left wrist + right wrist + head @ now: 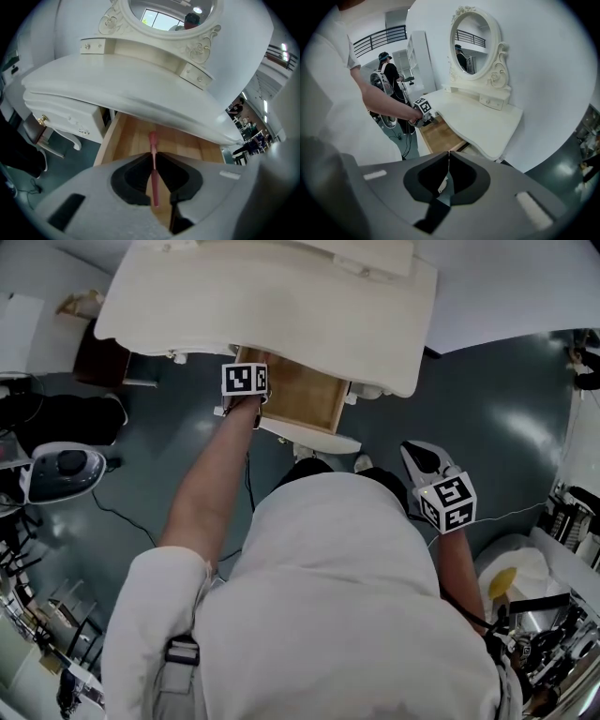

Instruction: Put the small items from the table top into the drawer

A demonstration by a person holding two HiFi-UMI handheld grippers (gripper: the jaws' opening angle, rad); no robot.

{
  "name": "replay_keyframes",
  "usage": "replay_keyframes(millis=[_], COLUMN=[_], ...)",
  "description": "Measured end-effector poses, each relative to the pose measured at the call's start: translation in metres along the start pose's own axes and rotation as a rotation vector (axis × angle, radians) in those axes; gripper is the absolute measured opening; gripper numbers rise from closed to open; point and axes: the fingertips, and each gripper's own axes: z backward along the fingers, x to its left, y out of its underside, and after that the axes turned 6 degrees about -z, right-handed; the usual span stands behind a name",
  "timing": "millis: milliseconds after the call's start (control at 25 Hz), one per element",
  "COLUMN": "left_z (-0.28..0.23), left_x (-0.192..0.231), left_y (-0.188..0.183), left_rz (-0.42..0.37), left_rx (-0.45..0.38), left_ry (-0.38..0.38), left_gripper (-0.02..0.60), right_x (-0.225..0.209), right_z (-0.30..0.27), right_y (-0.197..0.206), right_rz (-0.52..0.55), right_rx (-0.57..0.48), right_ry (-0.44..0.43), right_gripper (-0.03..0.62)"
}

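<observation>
Head view: table top (281, 306) overhang above open drawer (295, 390)

This is a large open hall fitted out as a work or test space, not a lived-in home. A cream-white carved wooden dressing table (480, 117) with an oval framed mirror (471, 40) stands alone against a bare white wall (553, 70) on a glossy dark grey-green floor (506, 399). Left of the table sits a rounded grey-and-white machine (61, 470). Beyond the table a person wearing strapped-on gear (389, 70) stands under a black-railed upper gallery (379, 36).
</observation>
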Motion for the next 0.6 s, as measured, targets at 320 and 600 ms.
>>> replay_keyframes(millis=[320, 600], left_z=[-0.030, -0.048], left_x=[0.001, 0.002], left_y=[0.011, 0.021], left_rz=[-0.006, -0.034], left_rx=[0.062, 0.105], left_ry=[-0.006, -0.021], left_gripper=[0.043, 0.044], right_x=[0.004, -0.002], right_z=[0.001, 0.008], right_y=[0.010, 0.022], right_rz=[-0.022, -0.053], right_rx=[0.042, 0.063], right_ry=[0.008, 0.025], right_gripper=[0.006, 0.006])
